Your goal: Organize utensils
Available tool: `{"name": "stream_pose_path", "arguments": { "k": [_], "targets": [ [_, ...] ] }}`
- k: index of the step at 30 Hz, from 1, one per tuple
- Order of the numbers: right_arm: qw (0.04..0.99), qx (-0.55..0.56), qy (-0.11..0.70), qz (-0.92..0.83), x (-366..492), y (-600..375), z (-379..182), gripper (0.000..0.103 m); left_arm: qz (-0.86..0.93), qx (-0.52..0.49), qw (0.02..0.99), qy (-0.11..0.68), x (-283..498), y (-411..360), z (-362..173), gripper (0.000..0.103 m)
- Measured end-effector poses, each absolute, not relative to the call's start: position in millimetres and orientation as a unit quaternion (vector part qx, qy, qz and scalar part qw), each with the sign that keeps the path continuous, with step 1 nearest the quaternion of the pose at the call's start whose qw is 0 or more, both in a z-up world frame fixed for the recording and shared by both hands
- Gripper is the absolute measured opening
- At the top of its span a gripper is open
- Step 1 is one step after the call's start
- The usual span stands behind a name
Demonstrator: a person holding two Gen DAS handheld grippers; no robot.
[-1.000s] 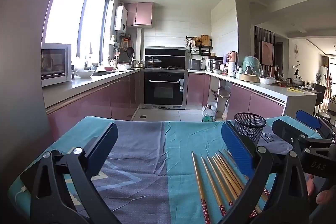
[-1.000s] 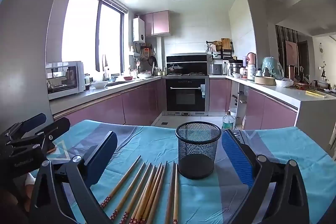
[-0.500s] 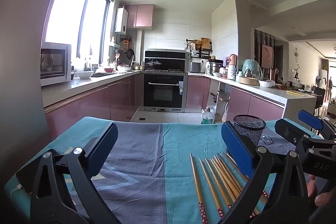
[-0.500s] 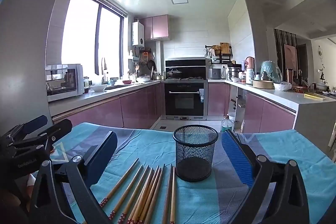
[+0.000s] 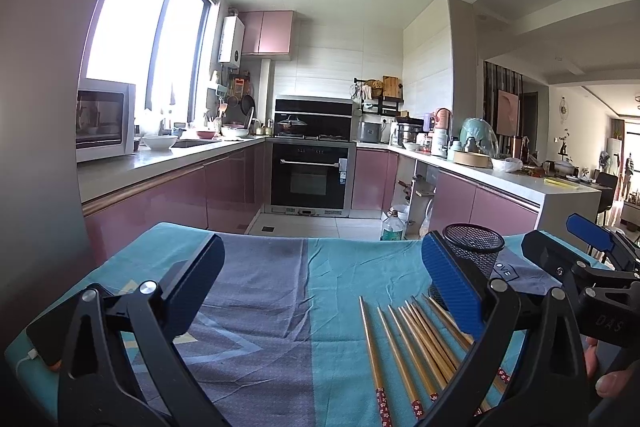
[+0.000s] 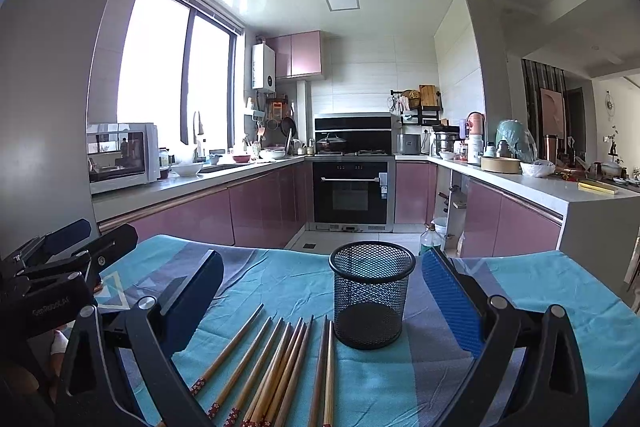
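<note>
A row of wooden chopsticks (image 6: pixel 280 363) with red patterned ends lies fanned on a blue and grey cloth (image 6: pixel 520 291) covering the table, the tips pointing away toward the kitchen. A black mesh cup (image 6: pixel 371 293) stands upright just beside them at 2 o'clock from the bundle, apart from the nearest stick and with nothing visible inside it.

The right tongs (image 6: pixel 320 291) hover over the cloth with jaws spread wide, framing both the cup and the chopsticks and gripping nothing. The left tongs (image 5: pixel 320 283) are likewise wide apart and hold nothing; from their camera the chopsticks (image 5: pixel 416 343) lie at 4 o'clock, partly behind the right-hand blue pad, with the cup (image 5: pixel 474 255) at 2 o'clock. Each pair of tongs appears at the edge of the other's view, the left at 9 o'clock in the right camera, the right at 3 o'clock in the left camera, where fingertips (image 5: pixel 608 383) of a hand show.

Beyond the table stand pink kitchen cabinets (image 6: pixel 264 203), a built-in oven (image 6: pixel 350 193) and a white microwave (image 6: pixel 120 157) by the window.
</note>
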State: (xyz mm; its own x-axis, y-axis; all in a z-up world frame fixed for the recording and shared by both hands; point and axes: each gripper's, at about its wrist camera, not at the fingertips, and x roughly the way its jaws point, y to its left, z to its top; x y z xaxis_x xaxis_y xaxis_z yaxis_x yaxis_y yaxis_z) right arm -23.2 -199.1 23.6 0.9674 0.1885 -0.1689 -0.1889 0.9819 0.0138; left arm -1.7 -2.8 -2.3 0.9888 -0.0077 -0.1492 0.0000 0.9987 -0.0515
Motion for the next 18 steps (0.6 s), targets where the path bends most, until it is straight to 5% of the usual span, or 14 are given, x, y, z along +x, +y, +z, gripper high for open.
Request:
{"name": "stream_pose_path", "arguments": {
  "k": [18],
  "targets": [
    [0.992, 0.004, 0.084, 0.094, -21.7, -201.6, 22.2, 0.096, -0.005, -0.026, 0.997, 0.076, 1.0, -5.4, -4.6, 0.097]
  ]
}}
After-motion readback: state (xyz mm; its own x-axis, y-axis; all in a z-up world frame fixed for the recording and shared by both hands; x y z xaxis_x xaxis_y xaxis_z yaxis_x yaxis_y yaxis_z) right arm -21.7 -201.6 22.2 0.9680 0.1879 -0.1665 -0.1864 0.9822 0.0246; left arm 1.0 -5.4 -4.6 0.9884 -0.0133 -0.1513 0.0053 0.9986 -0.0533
